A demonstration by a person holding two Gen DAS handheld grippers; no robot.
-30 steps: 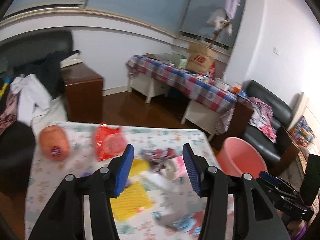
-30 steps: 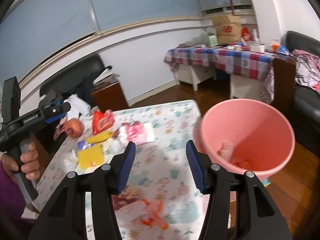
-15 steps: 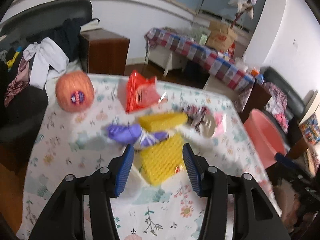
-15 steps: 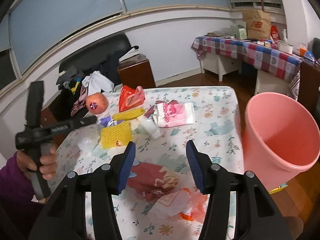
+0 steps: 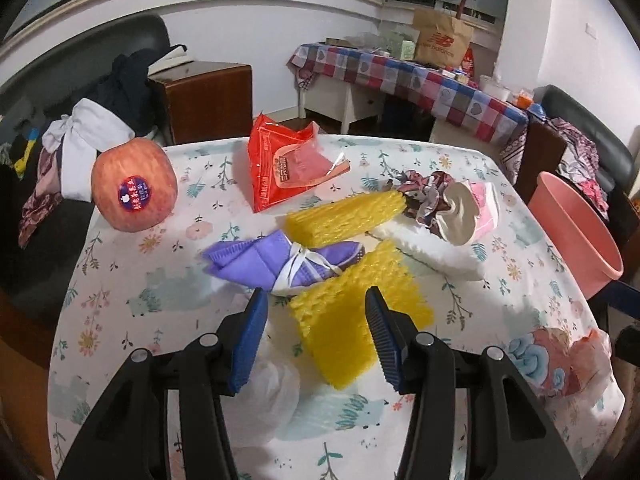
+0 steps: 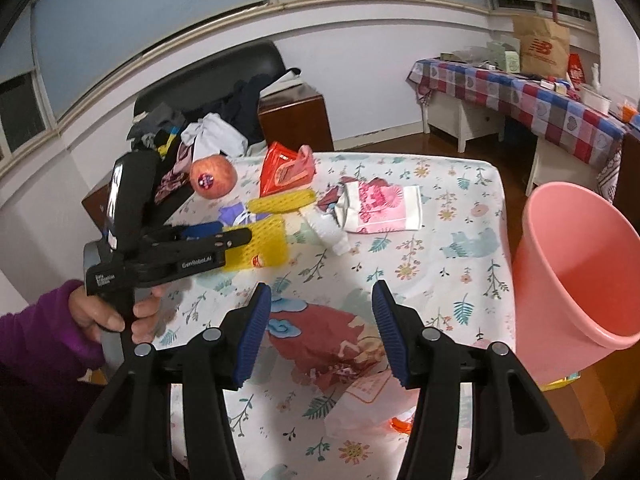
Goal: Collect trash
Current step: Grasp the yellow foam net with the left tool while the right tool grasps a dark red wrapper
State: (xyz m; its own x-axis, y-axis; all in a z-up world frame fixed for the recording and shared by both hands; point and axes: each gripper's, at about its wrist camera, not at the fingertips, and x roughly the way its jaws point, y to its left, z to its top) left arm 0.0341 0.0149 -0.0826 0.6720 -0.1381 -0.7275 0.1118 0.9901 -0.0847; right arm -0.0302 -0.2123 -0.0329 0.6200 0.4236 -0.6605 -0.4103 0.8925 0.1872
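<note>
Nearest to us, the left gripper has its jaws closing, yet they are spread wide around the near end of a yellow foam net; the blue pads stand clear of its sides, so nothing is pinched. A white plastic bag lies just under the left jaw. In the right wrist view the same left gripper hangs over the yellow net, held by a hand in a purple sleeve.

The right gripper is half spread and empty, poised above a red crumpled wrapper on the surface (whether the pads touch it, we cannot tell). A whitish bag lies below it near the edge.

Further out we see a purple mask tied with white straps, touching the yellow net, then a second yellow foam net, a white foam sleeve and a crumpled pink-and-white packet. Beyond them lie a red plastic packet and, well to the left, an apple with a sticker. The pink bin stands beside the right edge of the surface.
</note>
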